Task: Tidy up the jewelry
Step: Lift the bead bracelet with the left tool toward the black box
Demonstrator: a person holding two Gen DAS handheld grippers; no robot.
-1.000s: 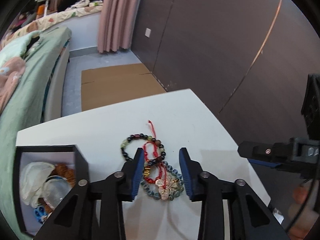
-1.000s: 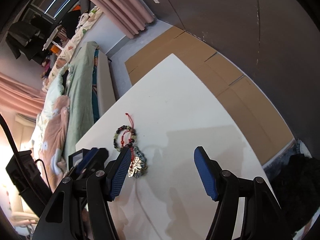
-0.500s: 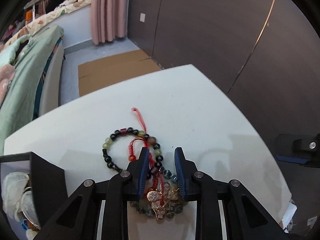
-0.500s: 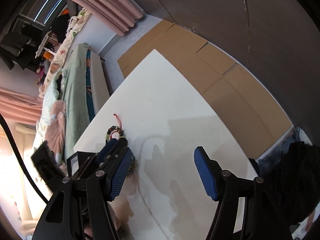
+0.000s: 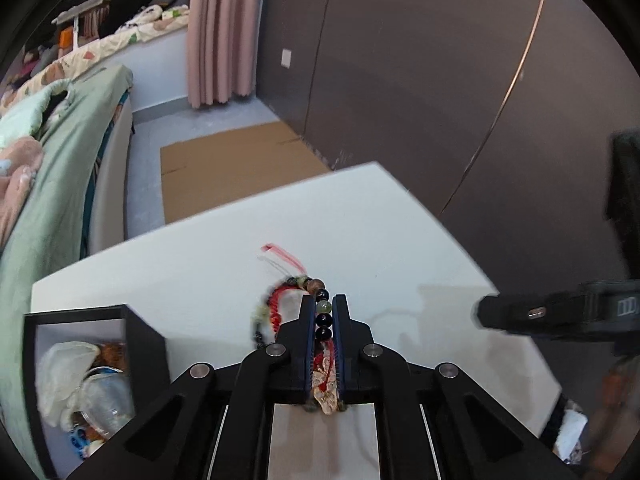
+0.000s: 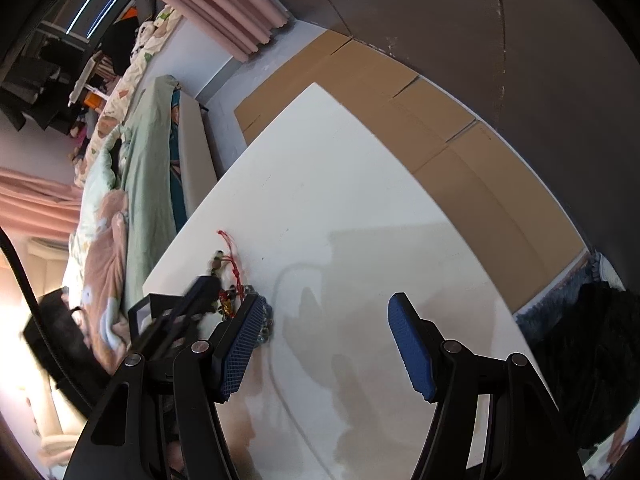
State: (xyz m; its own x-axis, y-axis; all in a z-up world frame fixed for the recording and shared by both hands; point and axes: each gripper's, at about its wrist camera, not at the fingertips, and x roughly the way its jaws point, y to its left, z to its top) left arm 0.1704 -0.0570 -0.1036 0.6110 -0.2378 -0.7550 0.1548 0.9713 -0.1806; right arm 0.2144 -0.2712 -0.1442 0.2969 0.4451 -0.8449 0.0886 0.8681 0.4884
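Note:
My left gripper [image 5: 323, 306] is shut on a tangle of bracelets [image 5: 322, 312]: dark and green beads, a red cord and a gold charm pinched between its pads, lifted slightly off the white table [image 5: 208, 264]. A black jewelry box [image 5: 92, 360] with jewelry and white tissue inside sits at the left. In the right wrist view the bracelets [image 6: 232, 280] lie by the left gripper [image 6: 200, 292]. My right gripper [image 6: 326, 320] is open and empty above the table [image 6: 360, 200].
A bed with green and pink bedding [image 5: 48, 152] runs along the left of the table. Flat cardboard [image 5: 232, 164] lies on the floor beyond it. A dark wall [image 5: 440, 80] stands to the right. The right gripper's body [image 5: 560, 316] hovers at the right.
My left gripper has closed fully on the bracelets and begun to lift them, blurring the beads. The right gripper has stayed open and shifted only slightly.

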